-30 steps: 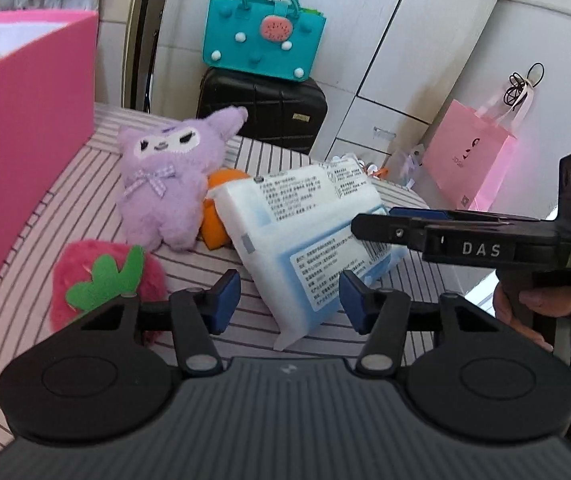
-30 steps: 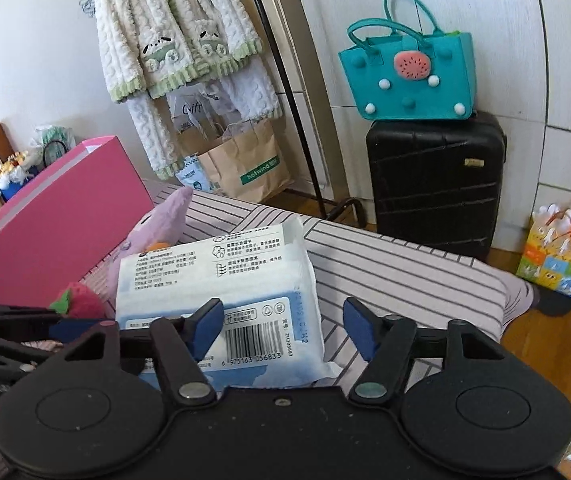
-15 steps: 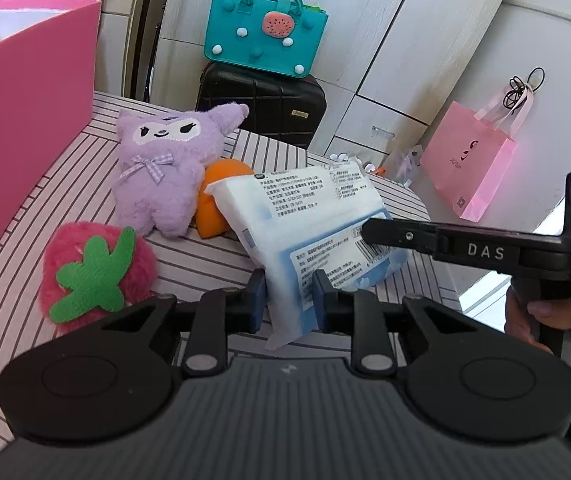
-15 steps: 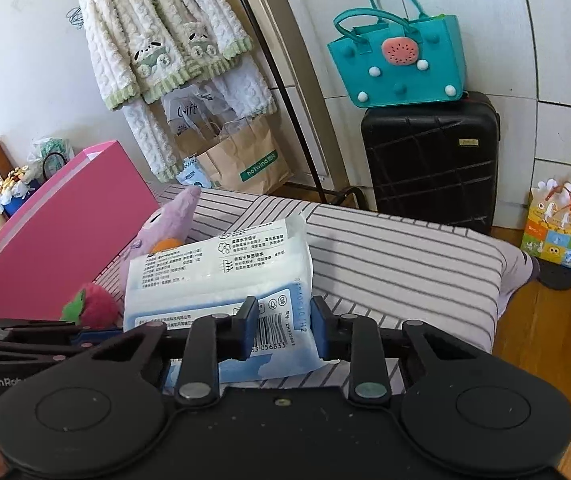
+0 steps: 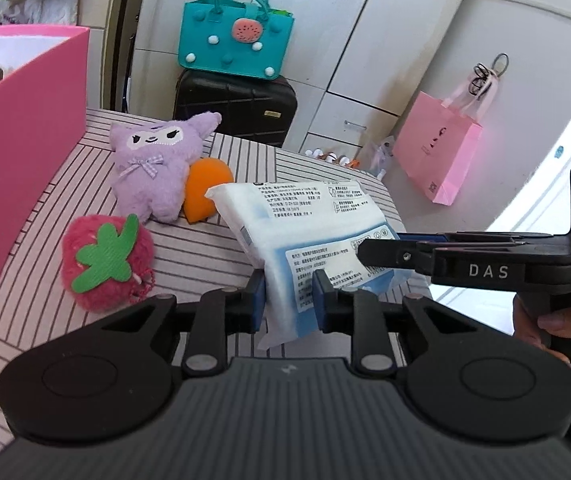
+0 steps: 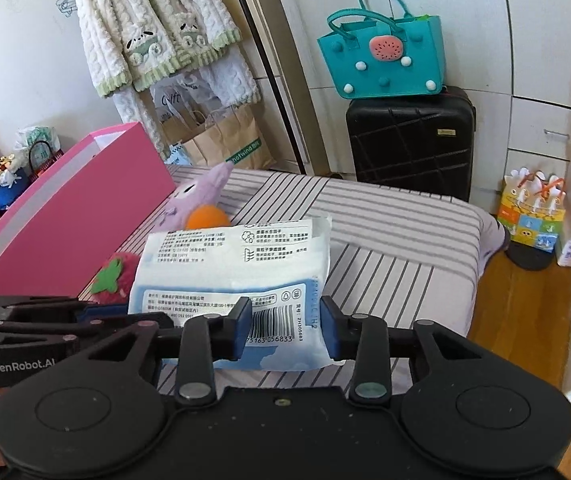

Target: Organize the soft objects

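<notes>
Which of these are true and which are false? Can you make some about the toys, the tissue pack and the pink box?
1. The left gripper is shut on the white and blue tissue pack. True.
2. The purple plush lies inside the pink box. False: it lies on the striped bed, beside the box.
3. The strawberry plush has a green leaf on it. True.
4. The teal bag sits on the floor. False: it sits on top of the black suitcase.
5. An orange toy lies right next to the purple plush. True.
6. The right gripper is nowhere near the pack. False: the pack is between its fingers.
</notes>
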Demonstrator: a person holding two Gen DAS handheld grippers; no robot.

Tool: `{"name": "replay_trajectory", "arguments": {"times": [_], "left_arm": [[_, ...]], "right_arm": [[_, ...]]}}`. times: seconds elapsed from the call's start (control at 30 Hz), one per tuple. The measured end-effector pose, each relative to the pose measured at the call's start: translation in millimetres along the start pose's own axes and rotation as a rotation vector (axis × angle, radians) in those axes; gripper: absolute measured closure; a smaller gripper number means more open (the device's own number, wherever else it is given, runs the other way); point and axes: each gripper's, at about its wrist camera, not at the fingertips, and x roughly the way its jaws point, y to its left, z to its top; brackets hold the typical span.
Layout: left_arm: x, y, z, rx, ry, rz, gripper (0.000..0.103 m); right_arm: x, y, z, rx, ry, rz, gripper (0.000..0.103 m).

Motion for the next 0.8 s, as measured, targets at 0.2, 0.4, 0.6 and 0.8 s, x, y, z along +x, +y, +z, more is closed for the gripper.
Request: {"name": "replay_trajectory", "arguments": {"times": [0.2,0.4,0.6,0.8], "left_arm": [[-19.4,-1.2,-8.9,0.013,0.016,-0.009,0.079],[-42.5,1.4,-19.3,0.04,0.033,-0.033,0.08],[-67.0,4.2,-30.4,0.156,0.081,-0.071,0.079],[-93.7,14.7,-29.3,0.19,0.14,-0.113,0.079]], "right_arm": [[-16.2,25.8,-13.8,-0.015,0.024,-0.042,0.056],[-33.0,51.7,-26.8,-0.029,0.032,-0.078,0.054],[-46.9,85.5,-44.0,-0.078,0.039,-0.113,0.048],[-64.7,116.7,-55.4,-0.091,0.028,-0.119,0.042]]}}
